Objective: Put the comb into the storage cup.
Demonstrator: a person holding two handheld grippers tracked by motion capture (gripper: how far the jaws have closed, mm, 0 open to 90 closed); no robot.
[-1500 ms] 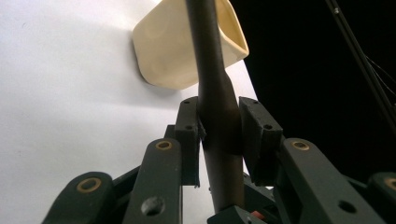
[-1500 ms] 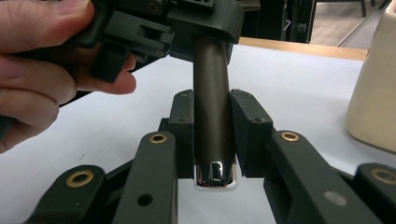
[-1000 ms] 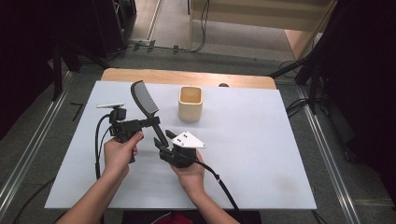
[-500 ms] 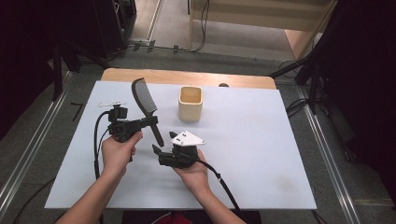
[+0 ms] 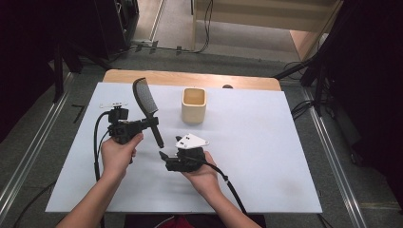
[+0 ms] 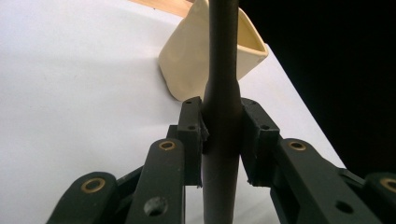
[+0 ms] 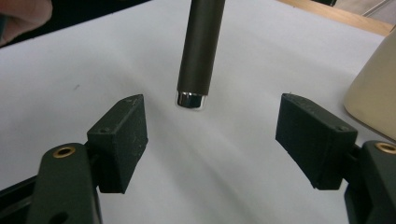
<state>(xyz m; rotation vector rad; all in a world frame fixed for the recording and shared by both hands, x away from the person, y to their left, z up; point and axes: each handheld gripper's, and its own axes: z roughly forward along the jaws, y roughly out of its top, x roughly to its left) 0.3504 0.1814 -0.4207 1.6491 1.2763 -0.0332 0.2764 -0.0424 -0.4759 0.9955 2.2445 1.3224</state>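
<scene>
Comb (image 5: 144,97) is the thing in play: a black comb with a long round handle, held up off the tabletop (image 5: 266,156) in my left gripper (image 5: 147,124). In the high view it stands tilted, its toothed head up and toward the far edge of the white sheet, its handle slanting down toward me and ending just above the surface. My left hand (image 5: 118,154) grips the tool from the near left. In the left gripper view the two jaws are closed tight on the handle (image 6: 223,116), pads pressing it from either side where the shaft thickens, with the cream cup (image 6: 187,65) lying beyond it. That cup (image 5: 194,105) stands upright on the sheet, square-mouthed, just right of the comb's head and apart from it. My right gripper (image 5: 161,156) sits low at the near middle of the tabletop, cradled in my right hand (image 5: 205,173), pointing left toward the handle's lower end. In the right gripper view its jaws stand wide apart and hold nothing; the handle's shiny end cap (image 7: 191,99) hangs between and beyond them, touching neither pad, and a corner of the cup shows at the right edge.
</scene>
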